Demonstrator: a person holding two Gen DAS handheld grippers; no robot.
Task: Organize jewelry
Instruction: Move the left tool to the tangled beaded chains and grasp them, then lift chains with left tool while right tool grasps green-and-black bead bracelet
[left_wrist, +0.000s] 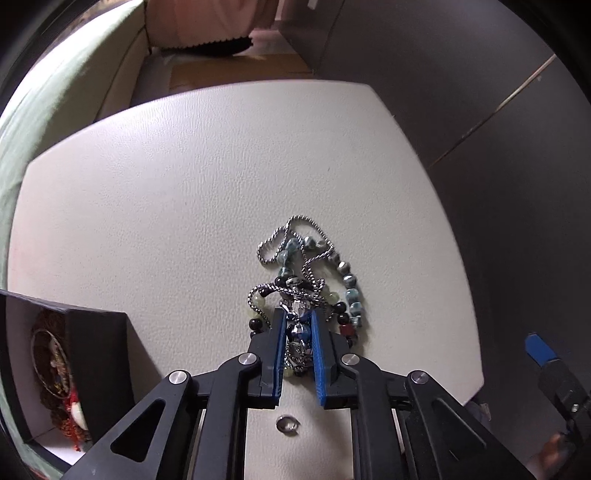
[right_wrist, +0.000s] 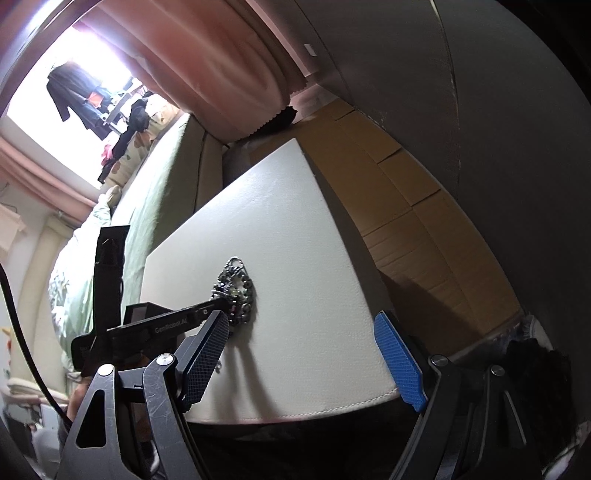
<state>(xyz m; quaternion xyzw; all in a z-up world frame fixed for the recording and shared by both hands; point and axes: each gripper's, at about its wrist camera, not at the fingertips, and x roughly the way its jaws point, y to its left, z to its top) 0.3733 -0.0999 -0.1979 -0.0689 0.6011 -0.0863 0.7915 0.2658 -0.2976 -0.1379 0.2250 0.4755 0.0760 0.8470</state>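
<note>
White leather stool top (left_wrist: 184, 206) centre frame; left gripper (left_wrist: 298, 334) clamped on silver pendant (left_wrist: 297, 332) in tangled bead-and-chain pile (left_wrist: 306, 273): limp, snag-prone, light. Right gripper (right_wrist: 301, 354) wide, empty.

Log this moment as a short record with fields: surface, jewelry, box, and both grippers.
surface: white padded top
jewelry: tangled pile of bead strands and a silver chain, lying on the top
box: black box at the top's left edge, open, with jewelry inside
left gripper: jaws shut on a silver piece in the pile
right gripper: jaws open, nothing between them, at the top's near edge
</note>
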